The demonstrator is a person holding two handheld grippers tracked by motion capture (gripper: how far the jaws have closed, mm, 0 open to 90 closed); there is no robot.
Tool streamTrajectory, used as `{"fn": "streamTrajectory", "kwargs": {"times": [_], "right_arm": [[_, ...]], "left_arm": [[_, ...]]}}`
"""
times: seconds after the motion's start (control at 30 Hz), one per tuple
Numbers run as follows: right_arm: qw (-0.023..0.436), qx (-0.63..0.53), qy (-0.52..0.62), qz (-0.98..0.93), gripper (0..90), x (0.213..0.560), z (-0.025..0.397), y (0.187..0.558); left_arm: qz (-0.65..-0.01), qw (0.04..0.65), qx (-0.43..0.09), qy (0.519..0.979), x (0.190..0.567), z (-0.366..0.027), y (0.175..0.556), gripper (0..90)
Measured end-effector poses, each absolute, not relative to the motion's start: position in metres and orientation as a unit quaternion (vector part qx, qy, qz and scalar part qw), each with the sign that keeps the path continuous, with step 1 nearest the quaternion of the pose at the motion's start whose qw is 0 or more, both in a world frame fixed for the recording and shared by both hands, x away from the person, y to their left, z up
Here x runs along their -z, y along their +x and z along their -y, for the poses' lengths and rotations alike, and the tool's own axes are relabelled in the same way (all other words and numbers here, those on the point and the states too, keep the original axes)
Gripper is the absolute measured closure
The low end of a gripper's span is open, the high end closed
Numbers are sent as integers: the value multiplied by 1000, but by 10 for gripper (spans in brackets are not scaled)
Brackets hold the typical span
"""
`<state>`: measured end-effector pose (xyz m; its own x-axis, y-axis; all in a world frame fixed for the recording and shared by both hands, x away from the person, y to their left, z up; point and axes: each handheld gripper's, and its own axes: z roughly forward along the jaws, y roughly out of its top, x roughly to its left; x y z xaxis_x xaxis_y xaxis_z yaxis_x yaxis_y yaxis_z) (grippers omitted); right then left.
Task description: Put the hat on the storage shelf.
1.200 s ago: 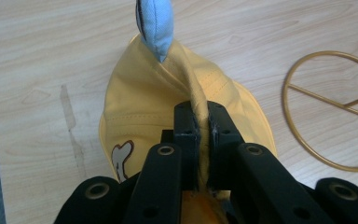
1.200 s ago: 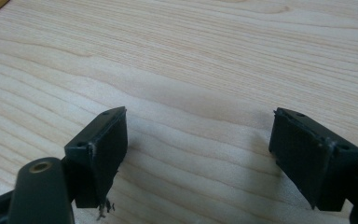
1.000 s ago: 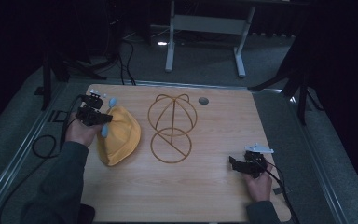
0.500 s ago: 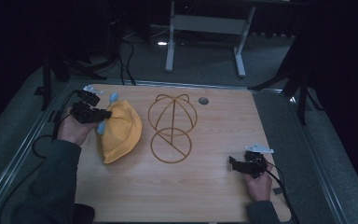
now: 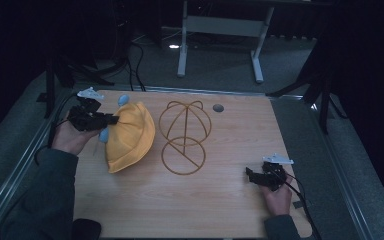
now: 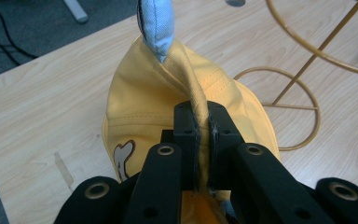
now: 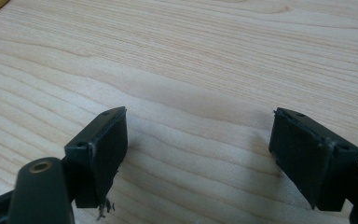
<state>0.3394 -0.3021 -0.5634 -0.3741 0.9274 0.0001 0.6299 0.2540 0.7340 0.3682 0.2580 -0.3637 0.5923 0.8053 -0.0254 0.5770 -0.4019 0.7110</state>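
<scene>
1. Light wooden surface (image 5: 230, 200), rectangular, metal-edged, in a dim room. A dark round hole (image 5: 218, 107) sits in it at the far side, right of centre.
2. Yellow fabric cap (image 5: 129, 136) with pale blue trim lies on the left half of the surface, crown up, bunched at its far-left edge. In the left gripper view (image 6: 168, 102) a small brown-outlined white patch shows on the cloth near the tool.
3. Left tool (image 5: 111, 119), held in the person's left hand (image 5: 70, 137) at the far-left of the surface: jaws pressed together on a pinched fold of the yellow cap. The left gripper view (image 6: 204, 126) shows the fold running up between the two black jaws, with a pale blue padded tab (image 6: 154, 25) standing above it.
4. Gold wire stand (image 5: 185, 137), a domed frame over a round base ring, stands just right of the cap, near the surface's centre. Whether the cap touches the ring: cannot tell. Part of the ring and one upright show in the left gripper view (image 6: 303, 88).
5. Right tool (image 5: 250, 176), held in the right hand (image 5: 277, 197) at the near-right of the surface, well apart from cap and stand. The right gripper view (image 7: 200, 140) shows its jaws spread wide, nothing between them, bare wood below.
6. Floor beyond the far edge: cables (image 5: 137, 55) and a grey metal frame's legs (image 5: 220, 30).
</scene>
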Motion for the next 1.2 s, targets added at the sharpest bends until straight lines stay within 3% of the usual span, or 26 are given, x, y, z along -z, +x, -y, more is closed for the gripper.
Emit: {"fn": "streamTrajectory", "kwargs": {"times": [0.37,1.2], "right_arm": [[224,-332,513,-759,192,563,302,339],[224,-332,512,-760,192,563,302,339]], "left_arm": [[-394,391,-160,816,355,-267,364,848],[-348,402,-170,830,341,-268,358,848]]}}
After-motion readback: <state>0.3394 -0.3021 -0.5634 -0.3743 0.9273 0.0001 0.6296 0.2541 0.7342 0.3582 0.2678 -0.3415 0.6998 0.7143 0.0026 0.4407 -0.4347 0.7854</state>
